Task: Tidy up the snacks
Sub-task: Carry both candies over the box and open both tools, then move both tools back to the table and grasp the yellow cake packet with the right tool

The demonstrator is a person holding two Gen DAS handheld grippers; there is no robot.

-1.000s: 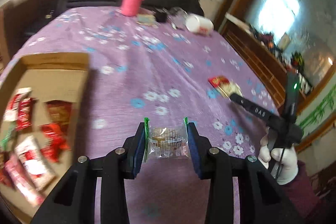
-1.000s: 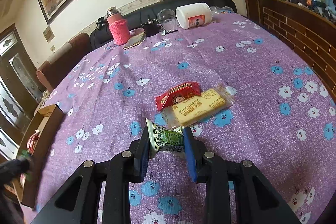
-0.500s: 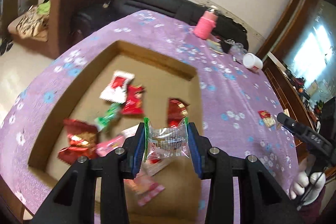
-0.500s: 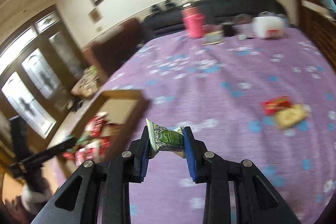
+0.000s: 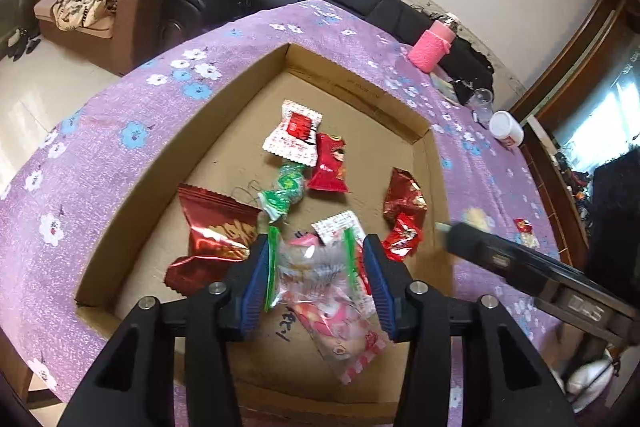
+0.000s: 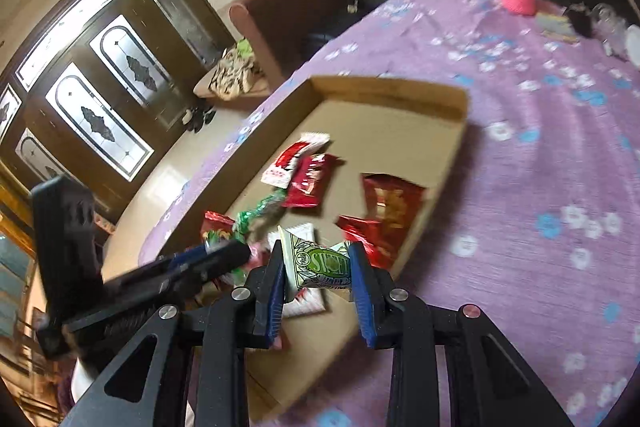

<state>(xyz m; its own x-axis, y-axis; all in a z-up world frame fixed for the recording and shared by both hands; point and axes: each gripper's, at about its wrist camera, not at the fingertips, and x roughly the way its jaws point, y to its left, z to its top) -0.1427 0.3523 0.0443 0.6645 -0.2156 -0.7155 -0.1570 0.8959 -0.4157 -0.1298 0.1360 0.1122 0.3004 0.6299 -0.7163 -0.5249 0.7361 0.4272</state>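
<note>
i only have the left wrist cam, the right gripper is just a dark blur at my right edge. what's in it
Observer: The right gripper is shut on a green and white packet, with both pads pressed on it.
Operator: is it over the box
Observer: It looks so. The right wrist view looks down into the box, and the packet shows in front of the snacks lying there, near the box's right wall.
</note>
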